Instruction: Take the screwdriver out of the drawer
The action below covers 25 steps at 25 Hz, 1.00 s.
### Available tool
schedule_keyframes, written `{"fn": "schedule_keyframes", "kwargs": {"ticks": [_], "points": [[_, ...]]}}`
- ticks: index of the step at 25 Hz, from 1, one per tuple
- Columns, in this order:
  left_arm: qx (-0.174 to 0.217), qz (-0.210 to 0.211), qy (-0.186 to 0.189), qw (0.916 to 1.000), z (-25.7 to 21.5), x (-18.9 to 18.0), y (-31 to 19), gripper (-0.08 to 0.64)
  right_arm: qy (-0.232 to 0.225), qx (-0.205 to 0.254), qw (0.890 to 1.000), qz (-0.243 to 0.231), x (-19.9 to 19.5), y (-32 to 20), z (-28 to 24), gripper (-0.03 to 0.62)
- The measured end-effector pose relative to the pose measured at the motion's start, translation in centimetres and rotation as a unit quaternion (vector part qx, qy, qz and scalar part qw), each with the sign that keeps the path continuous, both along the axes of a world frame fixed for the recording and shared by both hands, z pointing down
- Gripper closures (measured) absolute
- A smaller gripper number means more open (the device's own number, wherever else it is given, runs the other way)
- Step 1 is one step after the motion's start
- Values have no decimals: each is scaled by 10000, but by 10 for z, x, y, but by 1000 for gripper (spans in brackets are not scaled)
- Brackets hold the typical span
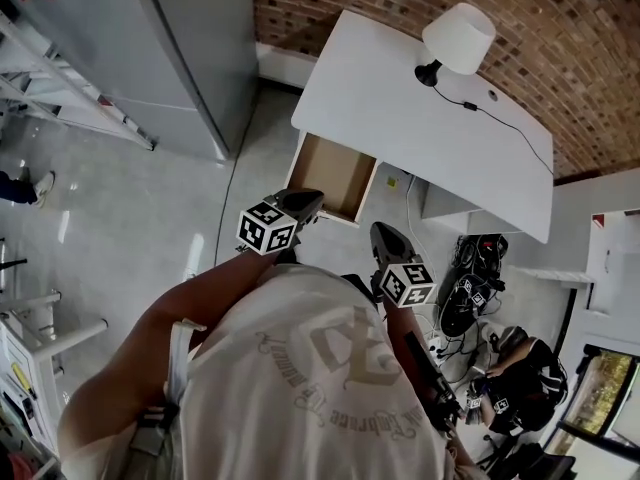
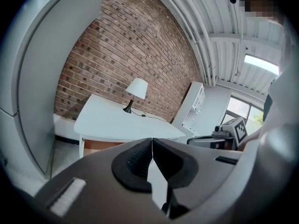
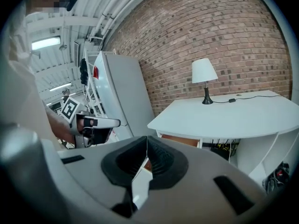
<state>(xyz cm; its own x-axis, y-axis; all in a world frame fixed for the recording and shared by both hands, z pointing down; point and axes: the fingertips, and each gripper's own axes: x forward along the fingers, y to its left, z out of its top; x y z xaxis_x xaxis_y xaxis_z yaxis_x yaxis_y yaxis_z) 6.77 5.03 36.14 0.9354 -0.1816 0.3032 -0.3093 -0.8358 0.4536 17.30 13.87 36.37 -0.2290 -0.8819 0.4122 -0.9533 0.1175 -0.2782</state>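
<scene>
The white desk [image 1: 420,108] has its drawer [image 1: 335,176] pulled open, and the wooden inside shows no screwdriver from here. My left gripper [image 1: 303,204] is held in the air just short of the drawer's front, jaws shut and empty. To its right, my right gripper [image 1: 385,236] is also shut with nothing in it. In the left gripper view the left gripper [image 2: 152,146] points at the desk [image 2: 117,122] and a strip of the drawer [image 2: 100,146]. In the right gripper view the right gripper [image 3: 146,146] faces the desk [image 3: 233,115] and the drawer [image 3: 180,140].
A white lamp [image 1: 455,40] with a black cord stands on the desk's far end. A tall grey cabinet [image 1: 190,48] stands left of the desk, with a ladder [image 1: 70,93] beside it. Bags and cables [image 1: 470,288] lie on the floor at the right.
</scene>
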Motion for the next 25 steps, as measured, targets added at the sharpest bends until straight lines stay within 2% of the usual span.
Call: {"fn": "schedule_keyframes", "kwargs": {"ticks": [5, 14, 25], "points": [[-50, -22, 43, 10000, 1, -8, -15, 551, 77, -41, 9999, -104, -10, -18, -2, 586], [-138, -296, -7, 9995, 9, -27, -32, 551, 56, -243, 9993, -291, -20, -37, 11, 584], [-200, -808, -187, 9964, 20, -46, -38, 551, 71, -622, 9947, -817, -16, -63, 39, 584]]}}
